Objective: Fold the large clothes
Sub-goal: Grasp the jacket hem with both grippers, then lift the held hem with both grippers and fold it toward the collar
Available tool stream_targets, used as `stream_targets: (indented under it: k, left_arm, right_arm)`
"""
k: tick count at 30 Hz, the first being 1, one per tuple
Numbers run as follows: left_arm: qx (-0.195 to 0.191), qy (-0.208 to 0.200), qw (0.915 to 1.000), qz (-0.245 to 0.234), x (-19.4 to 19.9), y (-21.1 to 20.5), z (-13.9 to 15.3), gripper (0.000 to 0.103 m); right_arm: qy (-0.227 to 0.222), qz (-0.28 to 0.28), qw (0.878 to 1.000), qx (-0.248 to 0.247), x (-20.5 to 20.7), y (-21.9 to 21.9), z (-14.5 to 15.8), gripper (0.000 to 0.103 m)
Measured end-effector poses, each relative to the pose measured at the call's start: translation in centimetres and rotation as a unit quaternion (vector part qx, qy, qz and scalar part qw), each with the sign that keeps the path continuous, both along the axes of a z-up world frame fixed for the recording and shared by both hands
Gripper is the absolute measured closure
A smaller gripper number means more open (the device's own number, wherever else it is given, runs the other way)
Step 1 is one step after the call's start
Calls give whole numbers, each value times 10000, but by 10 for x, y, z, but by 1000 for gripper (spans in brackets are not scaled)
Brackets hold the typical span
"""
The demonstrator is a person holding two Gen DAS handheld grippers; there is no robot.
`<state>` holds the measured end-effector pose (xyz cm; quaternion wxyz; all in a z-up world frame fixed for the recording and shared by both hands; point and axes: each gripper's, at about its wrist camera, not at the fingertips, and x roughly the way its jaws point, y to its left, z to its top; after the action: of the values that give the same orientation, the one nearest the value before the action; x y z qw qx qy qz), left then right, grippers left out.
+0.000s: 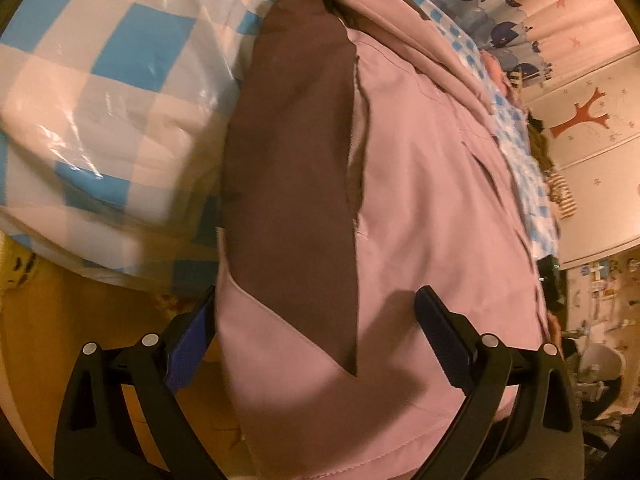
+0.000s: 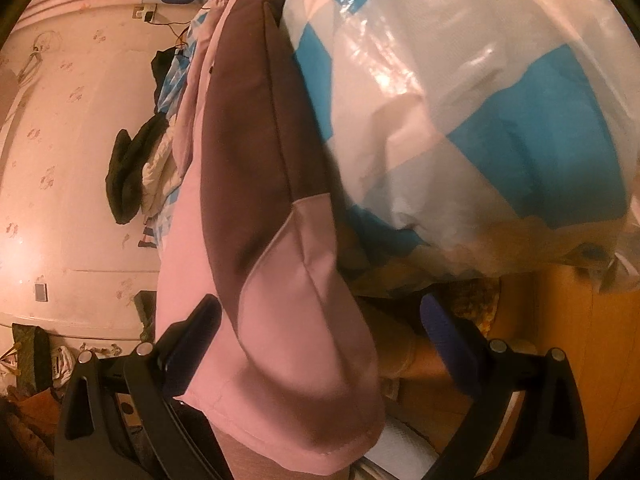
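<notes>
The pink-and-brown jacket (image 1: 420, 200) lies on the bed (image 1: 100, 80), its long axis running up-frame from both hand-held grippers. The left hand-held gripper (image 1: 316, 344) and right hand-held gripper (image 2: 320, 340) both gape apart, straddling its hem.

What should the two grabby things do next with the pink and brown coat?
Probably close both. The pink and brown coat hangs off the checked bedding, its hem lying between the open fingers of the left tool and the right tool. Neither grips it yet, so a pinch comes first.
</notes>
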<state>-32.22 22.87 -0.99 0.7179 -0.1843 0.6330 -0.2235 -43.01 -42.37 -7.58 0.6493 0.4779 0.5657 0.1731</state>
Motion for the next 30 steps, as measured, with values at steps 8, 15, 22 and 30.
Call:
stream_targets:
  k: [8, 15, 22, 30]
  left_arm:
    - [-1211, 666, 9904, -20, 4, -1, -33, 11]
    - [-1485, 609, 9870, -124, -4, -10, -32, 11]
    - [-1339, 675, 9887, -64, -4, -13, -29, 12]
    - [-939, 418, 9944, 224, -11, 3, -8, 85]
  right_arm:
    - [-200, -25, 9977, 643, 5, -2, -6, 7]
    - [-460, 39, 9930, 1091, 0, -7, -5, 7]
    - [-472, 642, 9882, 1309, -4, 22, -13, 9]
    - [-1065, 533, 9890, 873, -9, 45, 21, 69]
